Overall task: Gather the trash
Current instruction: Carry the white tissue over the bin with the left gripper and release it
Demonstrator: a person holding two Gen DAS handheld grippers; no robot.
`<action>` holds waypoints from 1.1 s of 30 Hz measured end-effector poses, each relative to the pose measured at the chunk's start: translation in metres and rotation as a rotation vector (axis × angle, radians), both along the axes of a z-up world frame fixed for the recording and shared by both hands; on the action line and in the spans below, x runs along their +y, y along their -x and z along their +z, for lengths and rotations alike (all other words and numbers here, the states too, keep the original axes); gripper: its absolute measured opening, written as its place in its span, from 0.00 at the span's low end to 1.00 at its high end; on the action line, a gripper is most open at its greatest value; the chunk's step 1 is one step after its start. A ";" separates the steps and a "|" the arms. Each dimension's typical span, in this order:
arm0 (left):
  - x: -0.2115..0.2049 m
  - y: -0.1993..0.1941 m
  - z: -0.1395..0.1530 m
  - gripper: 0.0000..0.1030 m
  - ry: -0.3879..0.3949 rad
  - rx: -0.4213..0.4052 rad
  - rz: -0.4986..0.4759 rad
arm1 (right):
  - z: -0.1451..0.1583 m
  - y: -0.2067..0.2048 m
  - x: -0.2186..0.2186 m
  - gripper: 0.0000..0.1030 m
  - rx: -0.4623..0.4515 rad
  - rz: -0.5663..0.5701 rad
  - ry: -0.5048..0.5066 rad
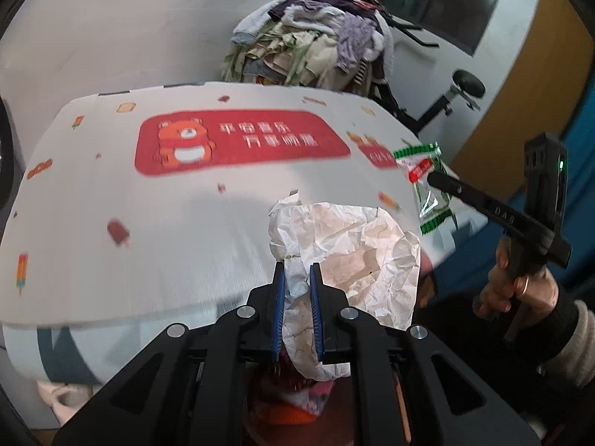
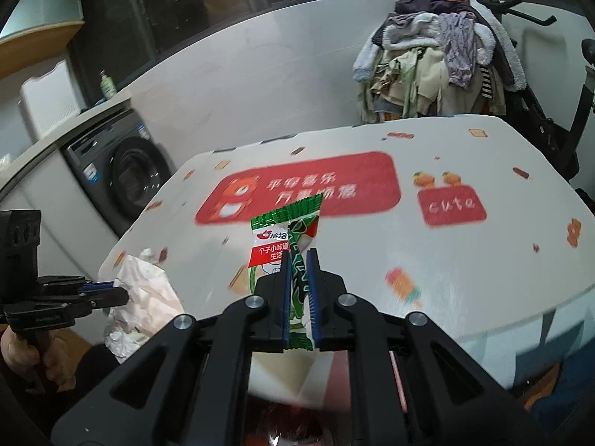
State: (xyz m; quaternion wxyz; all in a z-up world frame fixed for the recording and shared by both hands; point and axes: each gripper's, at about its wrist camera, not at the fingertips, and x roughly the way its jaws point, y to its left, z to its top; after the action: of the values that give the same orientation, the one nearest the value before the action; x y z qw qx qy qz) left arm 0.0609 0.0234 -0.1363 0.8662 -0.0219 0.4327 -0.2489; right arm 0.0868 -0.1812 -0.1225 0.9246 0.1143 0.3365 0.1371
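At the far left of the right wrist view a dark front-loading washing machine [image 2: 128, 178] stands under a pale counter, with a green-capped bottle [image 2: 107, 83] on the counter behind it. Nearer, at the left edge, a person's left hand [image 2: 35, 362] grips the handle of the left gripper [image 2: 111, 291], which is clamped on a crumpled white paper wrapper [image 2: 143, 297] held over the near left corner of the tabletop [image 2: 465, 260].

The left gripper's own camera shows this hold close up: the blue pads [image 1: 280, 297] of the left gripper [image 1: 297, 271] are pressed against a twisted neck of the crumpled white paper wrapper [image 1: 349, 252], and the rest of the sheet fans out to the right above the tabletop [image 1: 148, 223]. The tabletop is white, printed with small ice-lolly pictures and a red panel [image 1: 241, 143] bearing a cartoon bear.

In the middle of the right wrist view, the right gripper [image 2: 299, 256] is closed on a green snack packet [image 2: 286, 238], which stands upright out of the jaws, clear of the tabletop surface.

Further right, beyond the far edge of the tabletop, a heap of clothes [image 2: 438, 63] is piled over a dark frame. In the left wrist view the right gripper [image 1: 431, 176] enters from the right, held by the right hand [image 1: 520, 290], with the green snack packet [image 1: 427, 186] hanging at its tip near the tabletop's right edge.
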 end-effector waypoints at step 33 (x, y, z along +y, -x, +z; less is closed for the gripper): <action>-0.022 0.077 -0.061 0.89 -0.135 -0.047 -0.042 | -0.056 0.069 0.033 0.12 0.088 0.135 0.017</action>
State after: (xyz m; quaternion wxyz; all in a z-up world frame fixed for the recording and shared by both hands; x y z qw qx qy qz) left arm -0.0166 0.0013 -0.1977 0.8702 0.0516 0.4284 -0.2378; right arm 0.0180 -0.1484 -0.1780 0.8985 0.0897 0.3849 0.1910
